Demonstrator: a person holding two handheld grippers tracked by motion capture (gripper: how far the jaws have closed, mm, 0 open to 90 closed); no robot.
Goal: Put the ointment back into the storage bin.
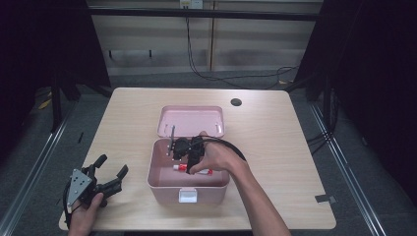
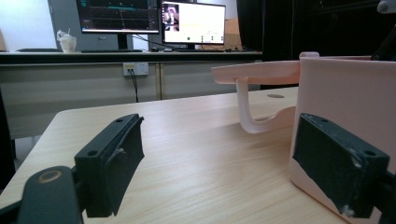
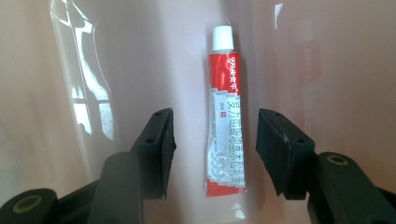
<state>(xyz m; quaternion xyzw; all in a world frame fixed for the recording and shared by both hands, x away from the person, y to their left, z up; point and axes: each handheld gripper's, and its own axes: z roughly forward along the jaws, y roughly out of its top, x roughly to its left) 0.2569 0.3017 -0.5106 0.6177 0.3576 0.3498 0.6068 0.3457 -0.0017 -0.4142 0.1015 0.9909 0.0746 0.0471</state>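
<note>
A pink box point(image 1: 162, 184) stands open at the table's middle, its lid point(image 1: 191, 119) tipped back. On its floor lies a red and white tube point(image 1: 196, 170) with a white cap point(image 3: 222, 37). My right gripper point(image 1: 189, 155) reaches down into the box, open, its jaws either side of the tube point(image 3: 226, 126) without touching it. My left gripper point(image 1: 110, 171) rests open near the table's front left corner, nothing between its jaws. In the left gripper view the box wall point(image 2: 345, 98) rises close at the right.
A dark round hole point(image 1: 236, 102) sits in the table's back right. Cables trail on the floor behind the table point(image 1: 133, 113). Monitors point(image 2: 191, 21) stand on a far desk in the left gripper view. Bare wood lies around the box.
</note>
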